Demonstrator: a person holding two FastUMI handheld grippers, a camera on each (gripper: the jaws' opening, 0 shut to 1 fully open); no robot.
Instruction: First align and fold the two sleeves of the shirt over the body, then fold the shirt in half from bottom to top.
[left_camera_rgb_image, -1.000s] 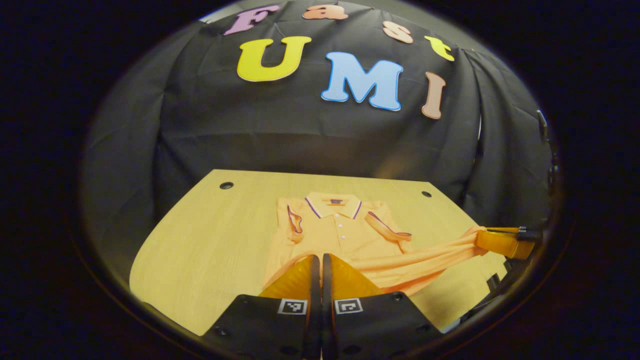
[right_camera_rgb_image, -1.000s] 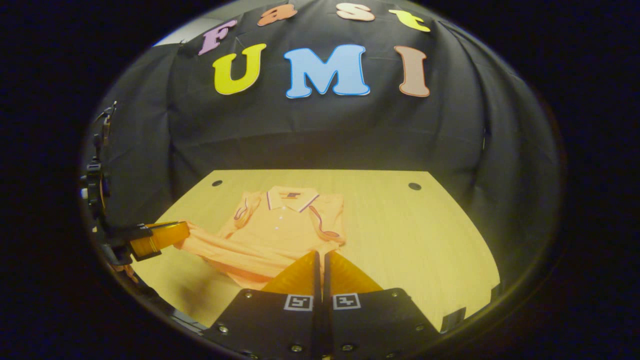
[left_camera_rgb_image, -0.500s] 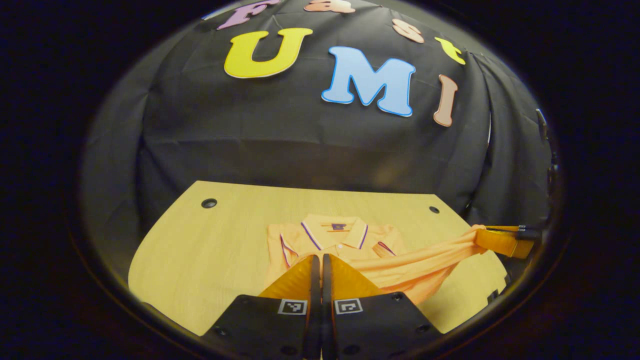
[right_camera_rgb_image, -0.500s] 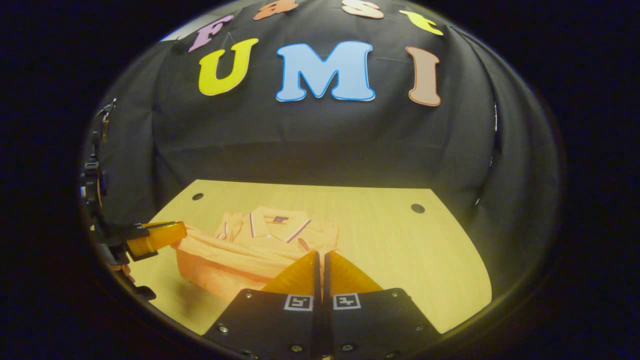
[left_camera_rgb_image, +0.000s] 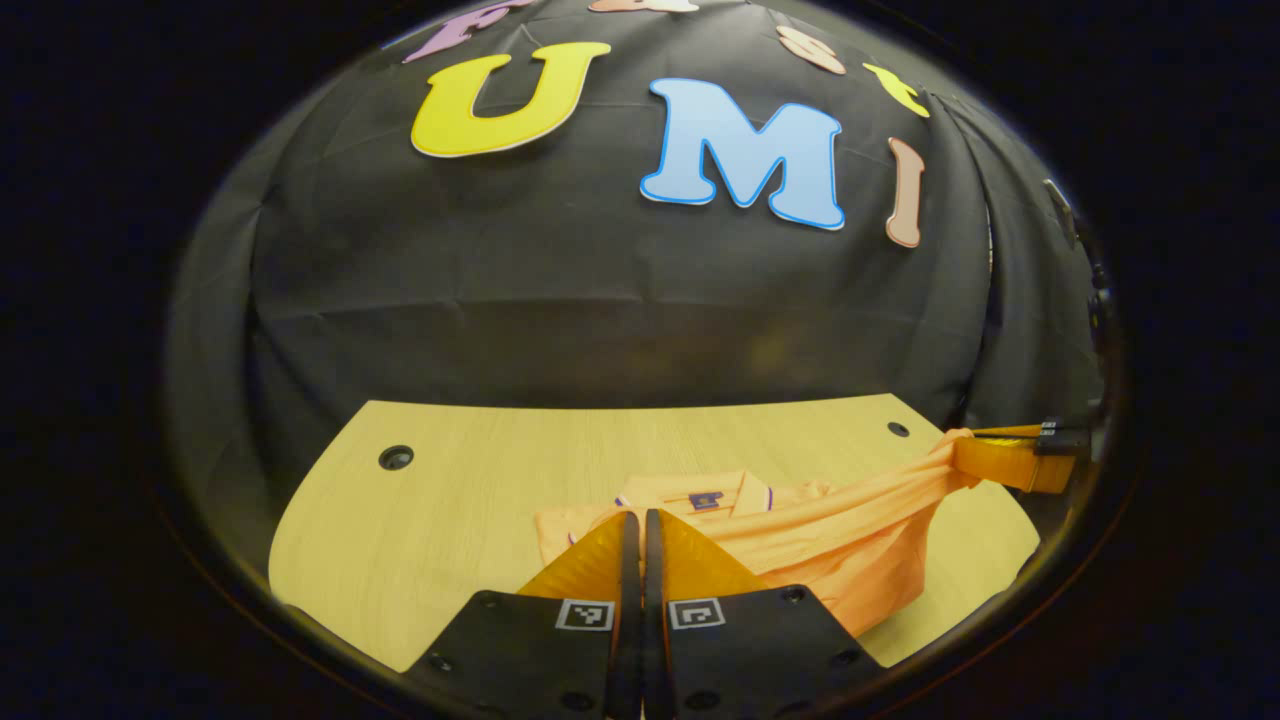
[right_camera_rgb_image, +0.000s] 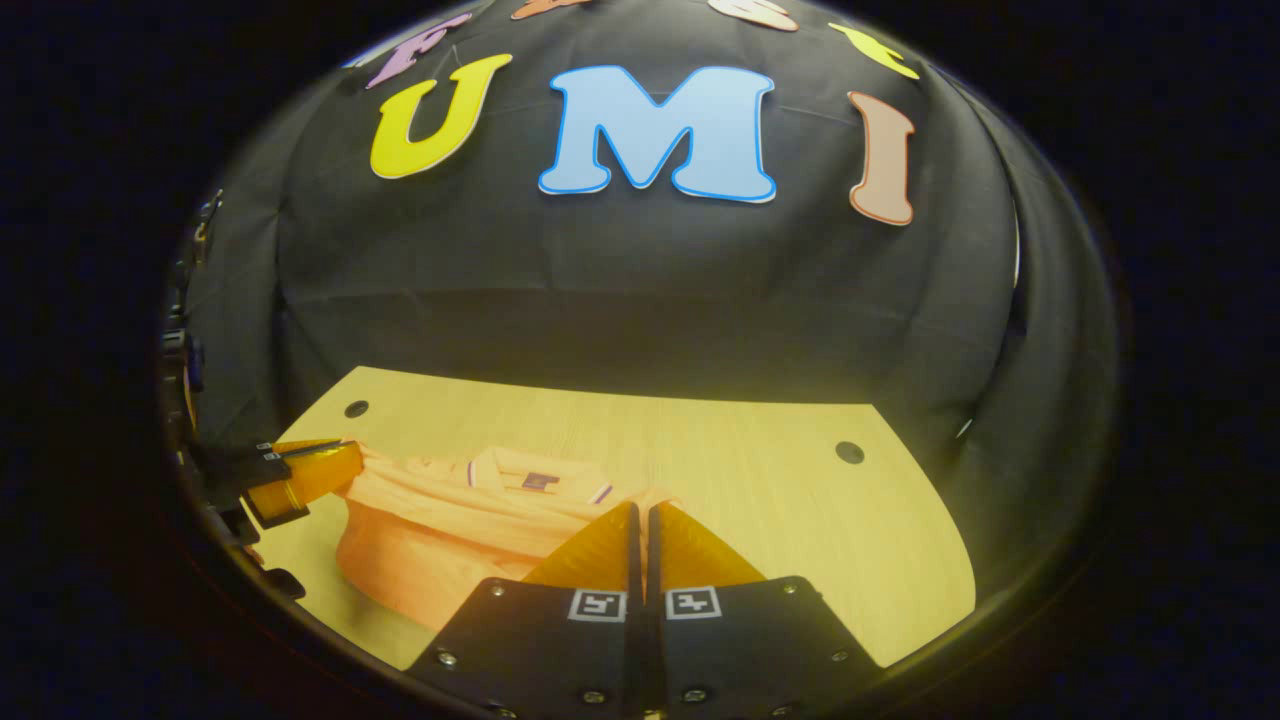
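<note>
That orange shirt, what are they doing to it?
A person is folding the orange shirt on the wooden table with a gripper in each hand. The left gripper and the right gripper are each shut on a corner of the bottom hem, lifting it toward the collar. The hem hangs stretched between them above the body, not yet laid down, so the bottom-to-top fold is under way.

A staged recording booth is shown, not a lived-in home. A black cloth (left_camera_rgb_image: 600, 290) is hung as a draped wall at the far side and round both sides. A pale wooden desk (right_camera_rgb_image: 760, 490) with round cable holes (left_camera_rgb_image: 396, 457) is set against it, under dim warm light.
</note>
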